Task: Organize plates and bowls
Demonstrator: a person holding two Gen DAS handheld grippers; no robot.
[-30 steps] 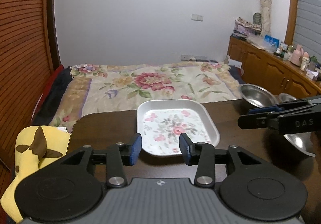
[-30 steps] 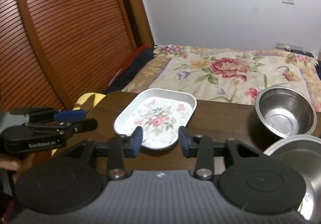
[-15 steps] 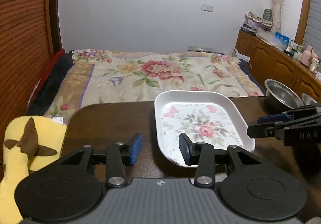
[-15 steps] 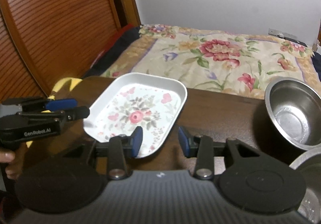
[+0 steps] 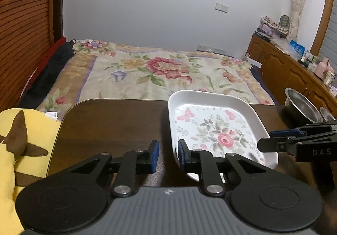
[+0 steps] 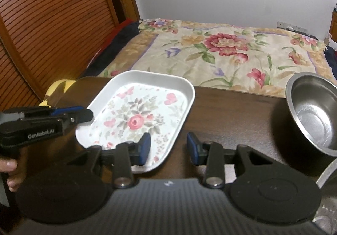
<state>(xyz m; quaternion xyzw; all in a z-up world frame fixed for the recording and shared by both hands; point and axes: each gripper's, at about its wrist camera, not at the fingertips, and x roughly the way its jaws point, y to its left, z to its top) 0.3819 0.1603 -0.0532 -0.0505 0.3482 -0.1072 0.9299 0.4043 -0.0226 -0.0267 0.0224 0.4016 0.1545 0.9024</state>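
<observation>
Both tools nearer floral tray [image 5: 212, 129]: left tool [image 5: 167, 156] closing at its rim, right tool [image 6: 168, 148] apart.

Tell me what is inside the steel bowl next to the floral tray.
The steel bowl looks empty: only its shiny bare bottom shows, with light glare. Its near inner wall is hidden by its own rim.

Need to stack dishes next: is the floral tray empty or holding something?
Empty: the floral tray shows only its printed flower pattern, nothing lying in it.
</observation>
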